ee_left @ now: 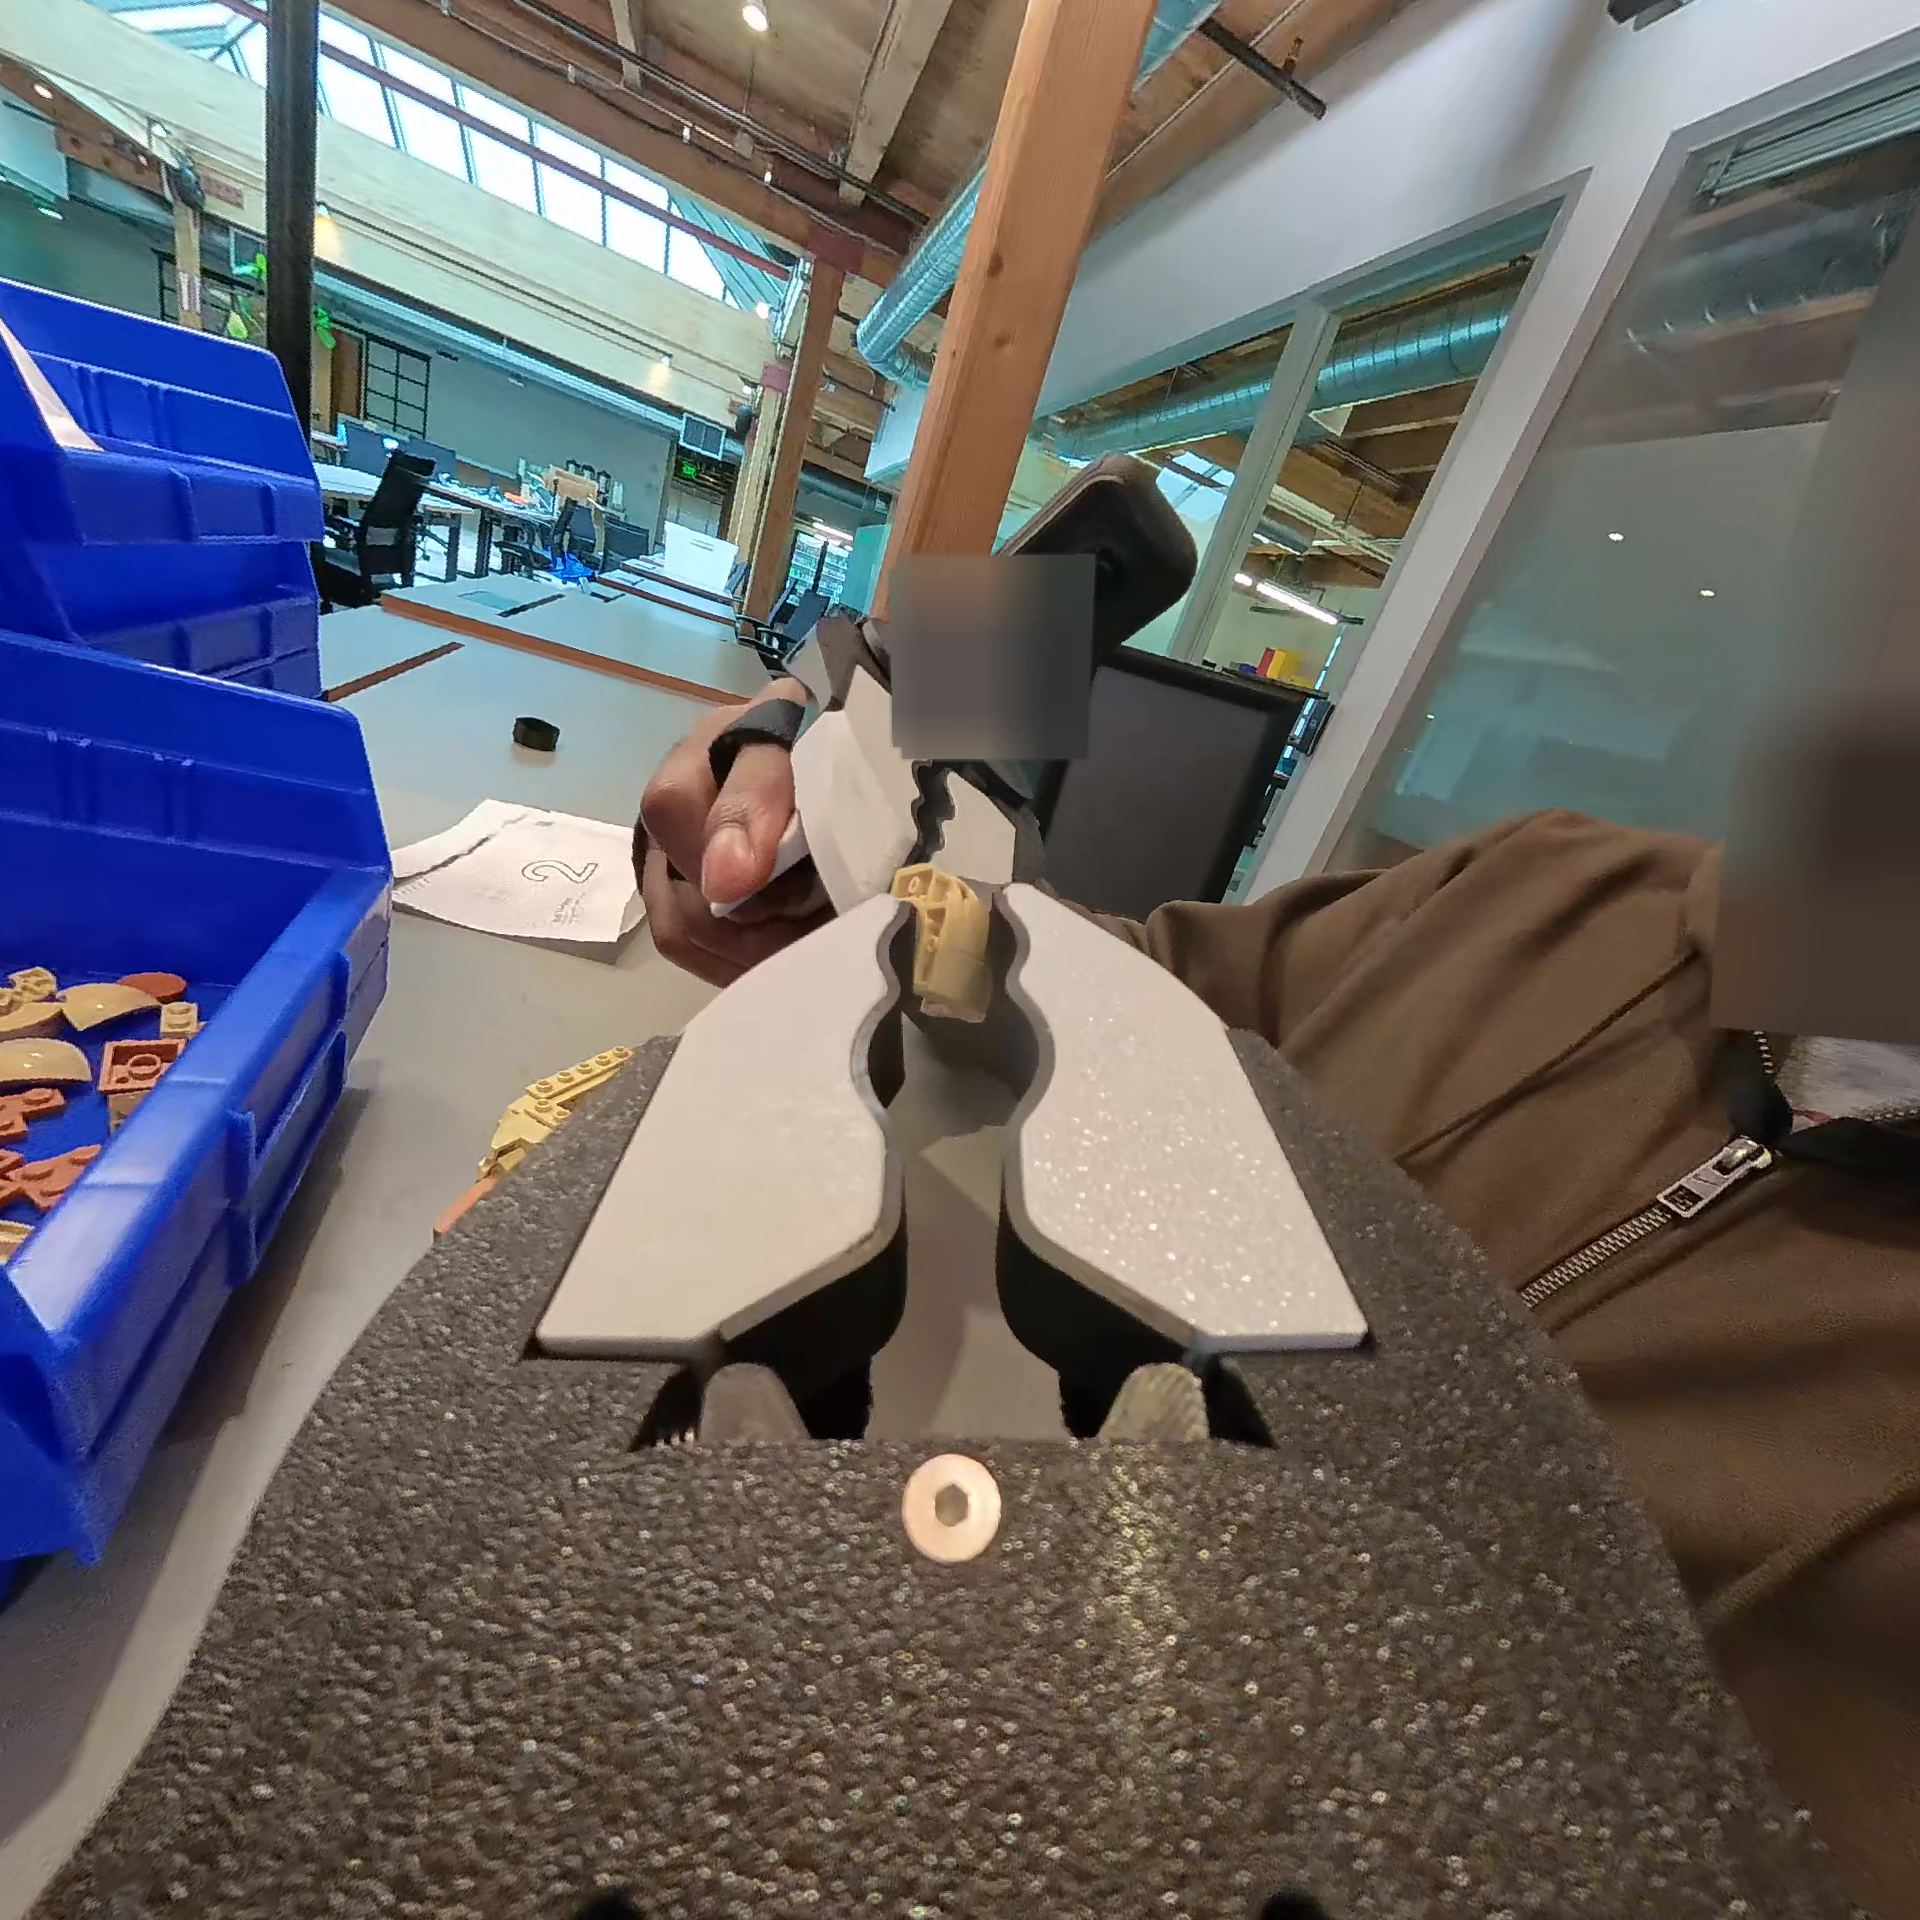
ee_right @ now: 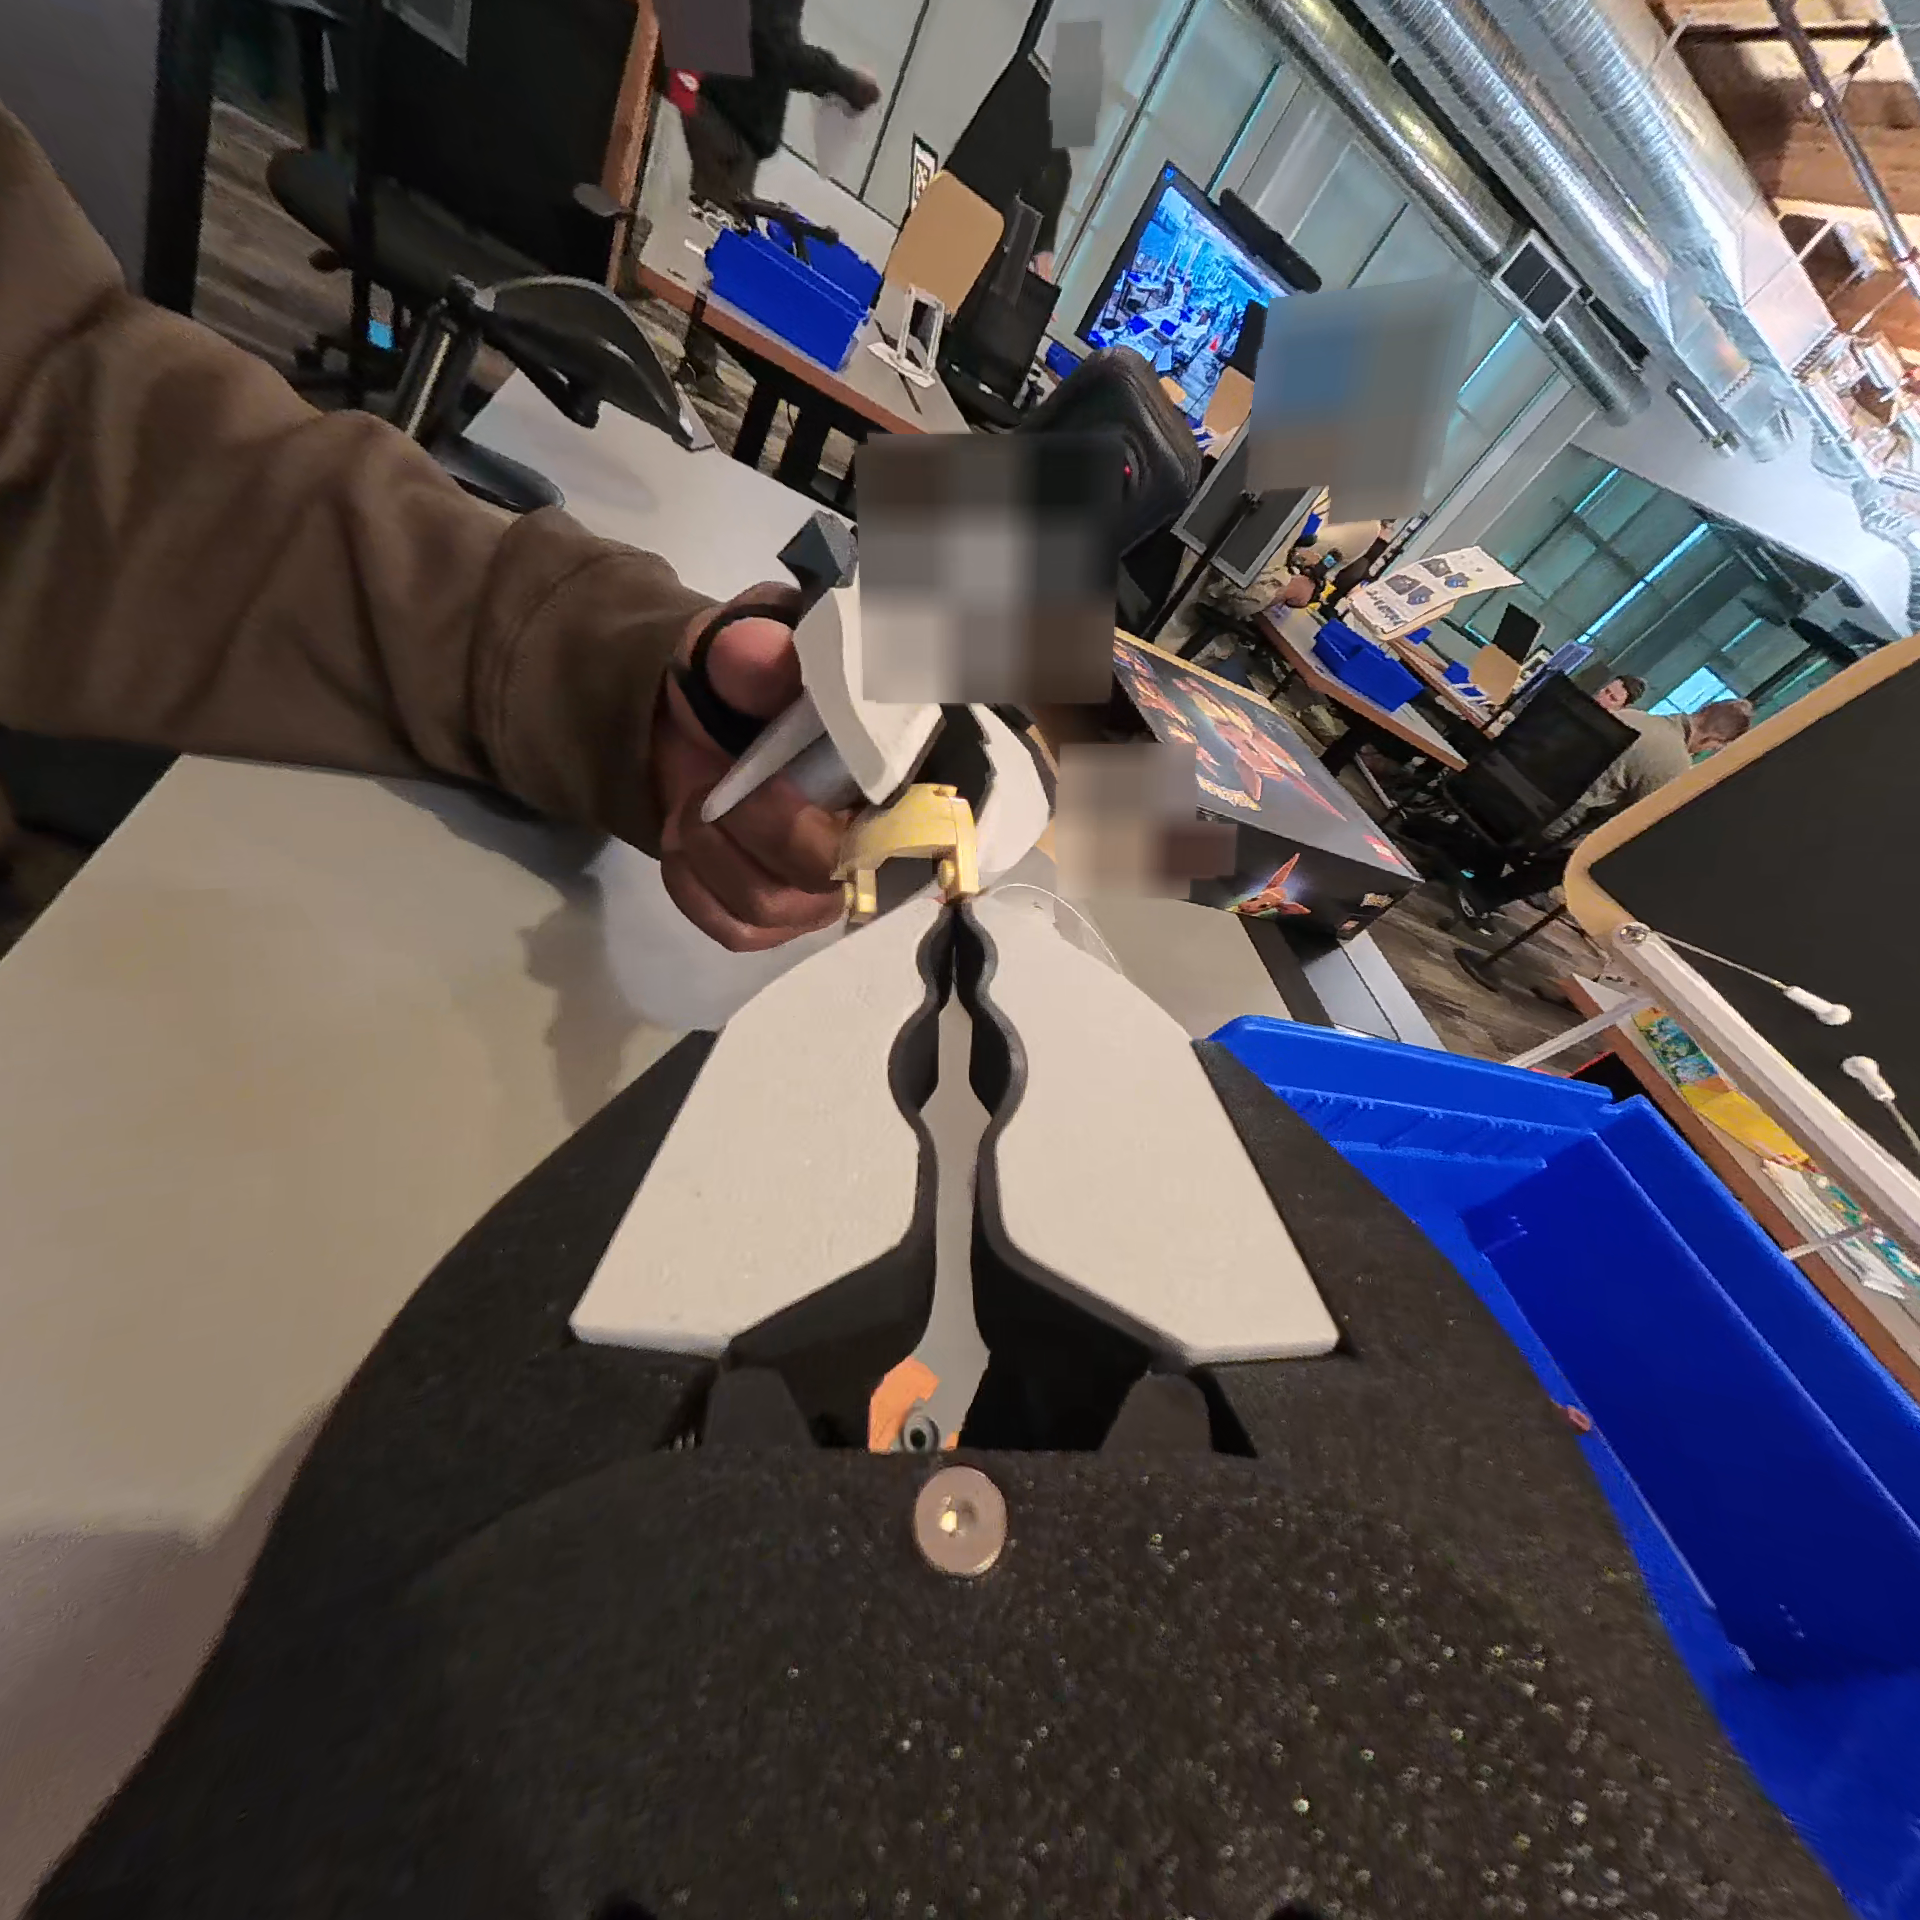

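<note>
In the left wrist view my left gripper [ee_left: 943, 920] is shut on a curved tan brick piece [ee_left: 940, 940], which is pinched between both fingertips and held above the grey table [ee_left: 499, 997]. My right gripper [ee_left: 930, 831] meets the piece from the far side, held by a hand [ee_left: 707, 852]. In the right wrist view my right gripper [ee_right: 956, 912] has its fingertips closed together, right at the lower right corner of the tan piece [ee_right: 909, 831]. The left gripper [ee_right: 940, 774] grips that piece from beyond. I cannot tell whether the right tips pinch any part of it.
A blue bin [ee_left: 260, 1143] at the left holds several tan and brown bricks [ee_left: 94, 1049], with another blue bin [ee_left: 135, 468] stacked above. Tan plates [ee_left: 551, 1101], a paper sheet [ee_left: 520, 873] and a black round part [ee_left: 536, 734] lie on the table. Another blue bin [ee_right: 1610, 1247] and a dark box [ee_right: 1247, 790] are at the right.
</note>
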A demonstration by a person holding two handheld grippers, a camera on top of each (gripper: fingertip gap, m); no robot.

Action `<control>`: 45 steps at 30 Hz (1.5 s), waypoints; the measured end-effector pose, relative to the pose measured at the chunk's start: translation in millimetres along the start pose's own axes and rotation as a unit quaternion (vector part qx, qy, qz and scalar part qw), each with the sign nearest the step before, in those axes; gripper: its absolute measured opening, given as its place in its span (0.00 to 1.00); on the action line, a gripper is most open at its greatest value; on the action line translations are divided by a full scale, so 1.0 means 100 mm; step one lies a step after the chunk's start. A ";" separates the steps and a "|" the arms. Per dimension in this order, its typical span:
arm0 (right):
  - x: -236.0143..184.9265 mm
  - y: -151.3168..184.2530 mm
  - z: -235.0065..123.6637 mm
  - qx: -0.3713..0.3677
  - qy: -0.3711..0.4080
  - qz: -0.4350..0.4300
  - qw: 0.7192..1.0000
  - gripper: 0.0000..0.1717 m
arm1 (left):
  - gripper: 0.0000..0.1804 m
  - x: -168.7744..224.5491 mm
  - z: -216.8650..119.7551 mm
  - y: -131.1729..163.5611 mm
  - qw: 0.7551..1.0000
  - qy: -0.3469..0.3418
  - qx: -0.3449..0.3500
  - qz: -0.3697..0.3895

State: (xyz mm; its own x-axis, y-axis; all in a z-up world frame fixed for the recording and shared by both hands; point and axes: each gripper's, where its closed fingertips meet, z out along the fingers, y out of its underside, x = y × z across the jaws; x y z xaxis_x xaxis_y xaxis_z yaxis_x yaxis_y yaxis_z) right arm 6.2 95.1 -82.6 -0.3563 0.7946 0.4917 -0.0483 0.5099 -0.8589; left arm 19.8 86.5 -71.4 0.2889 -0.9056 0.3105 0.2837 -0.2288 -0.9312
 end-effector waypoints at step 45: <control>-0.08 0.24 0.00 -0.080 0.008 -0.112 0.990 0.04 | 0.07 -0.16 0.01 0.33 0.990 -0.067 -0.123 0.004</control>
State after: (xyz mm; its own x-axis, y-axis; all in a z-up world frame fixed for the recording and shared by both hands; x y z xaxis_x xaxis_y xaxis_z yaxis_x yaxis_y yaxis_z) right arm 8.0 100.6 -106.9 -0.3378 0.6603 0.6708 0.0254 0.7188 -0.6948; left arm 25.8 93.9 -107.0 0.4128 -0.8564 0.3103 0.0542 -0.3170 -0.9469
